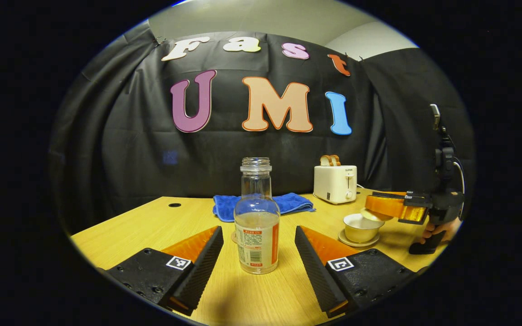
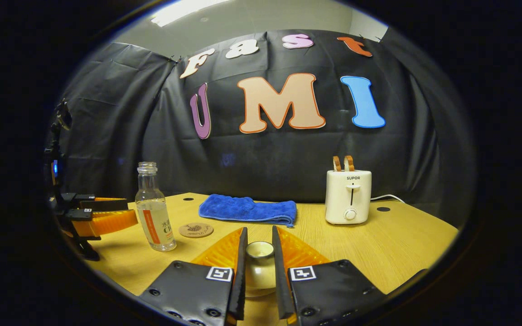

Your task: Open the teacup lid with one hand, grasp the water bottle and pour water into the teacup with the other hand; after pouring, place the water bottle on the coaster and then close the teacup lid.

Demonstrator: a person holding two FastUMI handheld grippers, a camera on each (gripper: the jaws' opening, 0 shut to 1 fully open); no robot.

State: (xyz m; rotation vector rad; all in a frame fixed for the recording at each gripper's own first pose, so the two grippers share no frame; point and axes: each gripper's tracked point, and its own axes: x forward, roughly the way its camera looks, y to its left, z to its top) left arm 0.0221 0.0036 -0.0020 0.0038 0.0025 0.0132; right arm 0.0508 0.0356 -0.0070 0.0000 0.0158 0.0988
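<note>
A clear water bottle (image 1: 257,217) with no cap and an orange-and-white label stands upright on the wooden table, about a third full. My left gripper (image 1: 258,246) is open, its fingers on either side of the bottle with a gap on each side. To the right, the white teacup (image 1: 360,227) sits uncovered on its saucer (image 1: 354,242). My right gripper (image 1: 394,207) holds the lid (image 1: 371,214) tilted just above the cup's rim. In the right gripper view my right gripper (image 2: 259,233) is shut on the cream lid (image 2: 260,271). The round coaster (image 2: 196,230) lies right of the bottle (image 2: 154,213).
A folded blue towel (image 2: 247,210) lies at the back middle of the table (image 2: 406,244). A white toaster (image 2: 348,197) with two toast slices stands at the back right, its cord trailing right. A hand (image 1: 437,228) holds the right gripper's handle near the table's right edge.
</note>
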